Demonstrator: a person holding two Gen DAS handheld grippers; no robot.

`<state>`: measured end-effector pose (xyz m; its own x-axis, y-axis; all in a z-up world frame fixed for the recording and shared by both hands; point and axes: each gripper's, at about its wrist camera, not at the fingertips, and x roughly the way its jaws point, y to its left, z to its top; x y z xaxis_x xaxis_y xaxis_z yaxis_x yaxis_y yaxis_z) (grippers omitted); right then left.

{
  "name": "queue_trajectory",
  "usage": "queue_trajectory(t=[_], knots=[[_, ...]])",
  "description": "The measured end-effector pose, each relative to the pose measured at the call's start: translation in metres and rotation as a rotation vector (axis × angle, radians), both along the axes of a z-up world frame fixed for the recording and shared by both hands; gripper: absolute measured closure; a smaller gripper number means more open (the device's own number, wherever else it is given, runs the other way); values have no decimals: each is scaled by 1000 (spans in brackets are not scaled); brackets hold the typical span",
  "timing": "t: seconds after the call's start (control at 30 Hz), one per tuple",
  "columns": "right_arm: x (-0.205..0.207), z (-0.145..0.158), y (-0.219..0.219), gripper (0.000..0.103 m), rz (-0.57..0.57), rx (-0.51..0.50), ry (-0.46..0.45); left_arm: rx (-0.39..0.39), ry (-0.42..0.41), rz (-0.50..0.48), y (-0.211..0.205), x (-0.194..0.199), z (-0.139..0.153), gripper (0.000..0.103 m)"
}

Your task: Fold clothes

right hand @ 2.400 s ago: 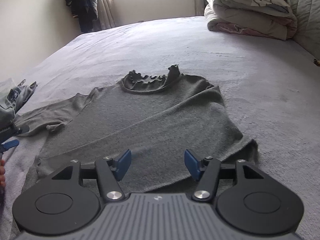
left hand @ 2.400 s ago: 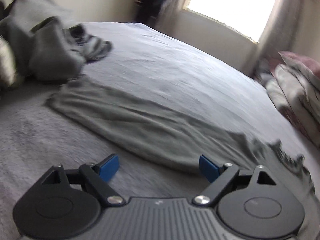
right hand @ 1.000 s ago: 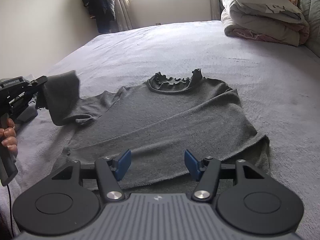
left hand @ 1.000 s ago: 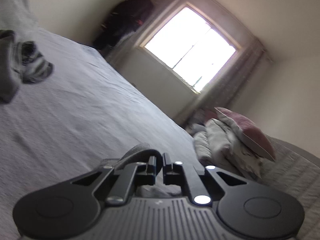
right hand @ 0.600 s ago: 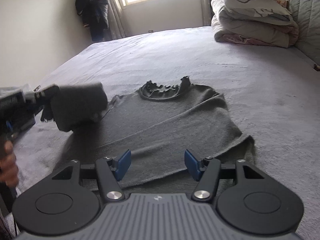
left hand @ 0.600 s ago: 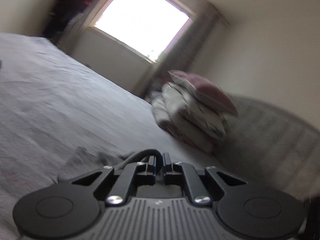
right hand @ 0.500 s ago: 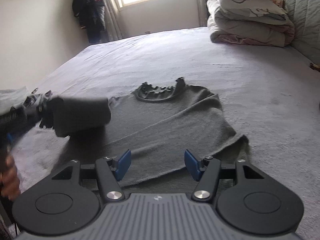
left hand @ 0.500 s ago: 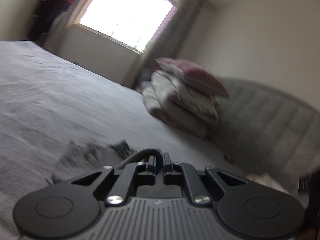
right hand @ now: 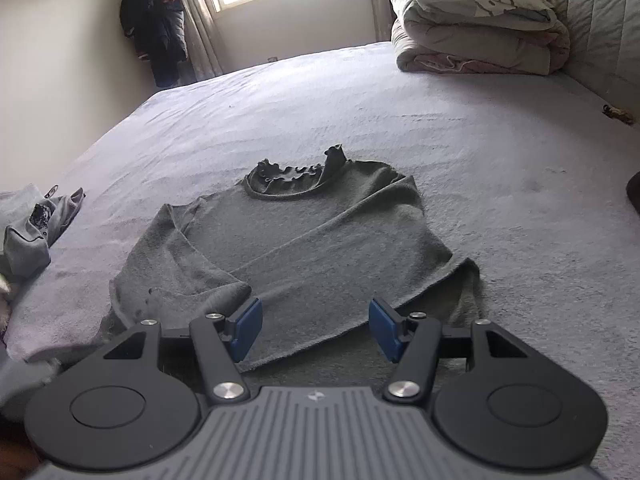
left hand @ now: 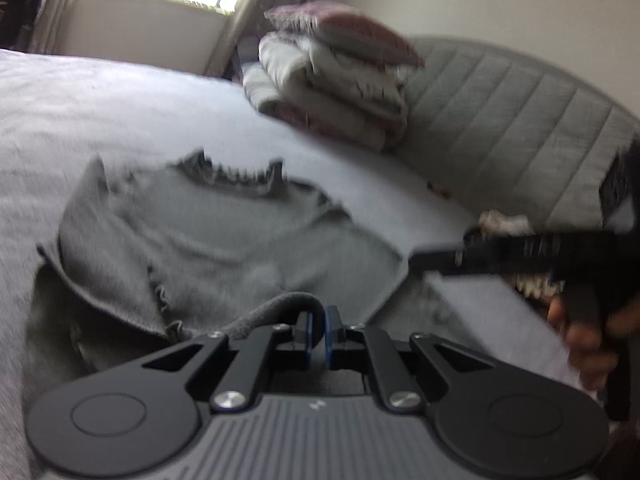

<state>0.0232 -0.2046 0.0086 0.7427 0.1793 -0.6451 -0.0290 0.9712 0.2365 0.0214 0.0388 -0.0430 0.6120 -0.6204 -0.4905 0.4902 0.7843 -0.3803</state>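
Sweater (right hand: 304, 240) flat on bed (right hand: 500, 152); sleeve (left hand: 276, 304) pinched in closed left claw (left hand: 318, 334), right claw (right hand: 316, 326) empty, half-open near hem. Risk: late release dragging folded sleeve askew.

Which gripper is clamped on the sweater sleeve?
The left gripper: its pads pinch a fold of the grey sweater. The right gripper is open, empty.

My wide bed with its pale grey-lilac cover (right hand: 460, 128) carries a flat grey knit frill-collared top (right hand: 304, 240), crumpled grey clothes (right hand: 28, 236) at left, and stacked folded quilts (right hand: 472, 44) by the headboard.
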Motion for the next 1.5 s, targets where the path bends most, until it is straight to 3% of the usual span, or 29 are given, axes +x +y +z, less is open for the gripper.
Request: queue_trajectory(t=[0.13, 0.2, 0.27, 0.33, 0.5, 0.63, 0.83, 1.07, 1.1, 1.13, 1.2, 1.27, 1.33, 1.43, 1.5], knots=[[5, 0, 3, 42, 22, 49, 3, 17, 37, -11, 0, -1, -14, 96], [8, 0, 5, 42, 31, 75, 6, -2, 54, -11, 4, -2, -11, 85], [12, 0, 8, 42, 33, 89, 10, -18, 69, -4, 7, -5, -6, 58], [15, -1, 13, 42, 39, 92, 15, -21, 69, 18, 11, -10, 1, 49], [22, -2, 27, 43, 77, 139, 18, 29, 111, 37, 23, -12, 20, 39], [24, -4, 44, 54, 147, 165, -3, 124, 101, 96, 48, -12, 33, 39], [15, -9, 89, 55, 327, 51, -30, 201, 61, 234, 86, 5, 27, 39], [2, -27, 127, 58, 468, -154, -52, 274, 39, 313, 101, 39, 8, 44], [1, -30, 127, 65, 465, -187, -55, 278, 39, 313, 101, 43, 5, 45], [1, -33, 128, 80, 462, -221, -58, 284, 43, 310, 101, 47, 2, 49], [1, -37, 126, 100, 443, -267, -63, 300, 41, 303, 97, 52, -2, 52], [4, -32, 115, 103, 395, -227, -67, 309, 18, 294, 93, 55, -3, 76], [4, -22, 100, 103, 339, -163, -85, 299, 5, 290, 91, 58, -3, 88], [-4, -3, 77, 103, 253, -100, -145, 282, 6, 321, 92, 58, -3, 98], [-9, 5, 62, 103, 189, -77, -167, 273, 9, 345, 93, 58, -4, 99]])
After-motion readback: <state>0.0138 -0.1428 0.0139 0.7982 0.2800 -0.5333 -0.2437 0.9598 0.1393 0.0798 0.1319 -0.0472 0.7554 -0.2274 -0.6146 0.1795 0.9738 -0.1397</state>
